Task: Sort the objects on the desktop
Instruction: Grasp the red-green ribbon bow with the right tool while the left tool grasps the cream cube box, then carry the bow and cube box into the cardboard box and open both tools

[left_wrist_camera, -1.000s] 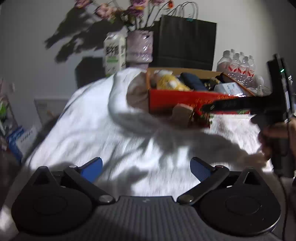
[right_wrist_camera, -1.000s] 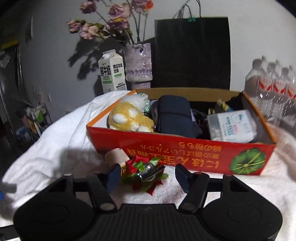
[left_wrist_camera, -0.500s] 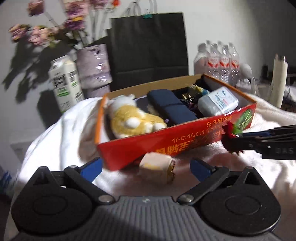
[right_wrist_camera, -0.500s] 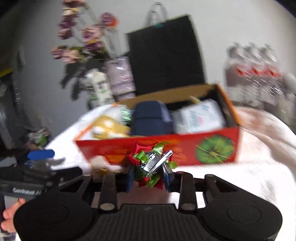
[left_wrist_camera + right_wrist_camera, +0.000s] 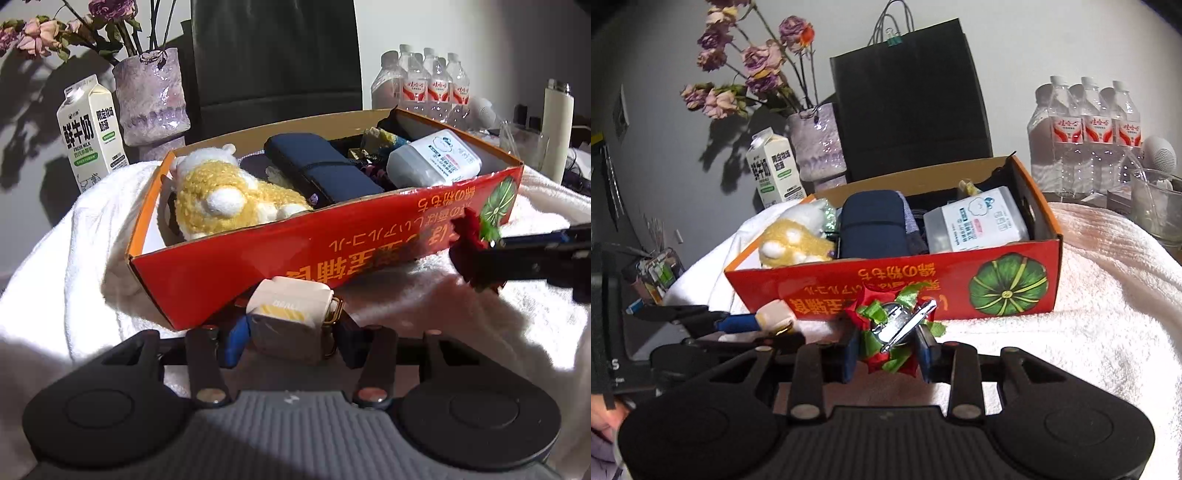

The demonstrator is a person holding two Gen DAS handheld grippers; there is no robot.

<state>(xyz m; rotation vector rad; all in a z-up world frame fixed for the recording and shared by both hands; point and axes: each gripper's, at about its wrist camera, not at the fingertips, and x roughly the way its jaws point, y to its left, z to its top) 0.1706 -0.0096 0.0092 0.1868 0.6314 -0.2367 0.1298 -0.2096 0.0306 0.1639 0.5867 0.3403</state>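
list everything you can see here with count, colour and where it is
cardboard box: 1, red-orange, on the towel
plush toy: 1, yellow-white, box left end
pouch: 1, navy, box middle
wipes pack: 1, white, box right
small case: 1, cream, in front of box
bow clip: 1, red-green with metal, in front of box
milk carton: 1, white-green, behind
vase: 1, lilac, behind
paper bag: 1, black, behind
water bottles: several, clear, right
towel: 1, white, underneath
left gripper: closed on small case
right gripper: closed on bow clip

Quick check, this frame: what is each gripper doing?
Left gripper: closed on the cream earbud case.
Right gripper: closed on the red-green ribbon clip.
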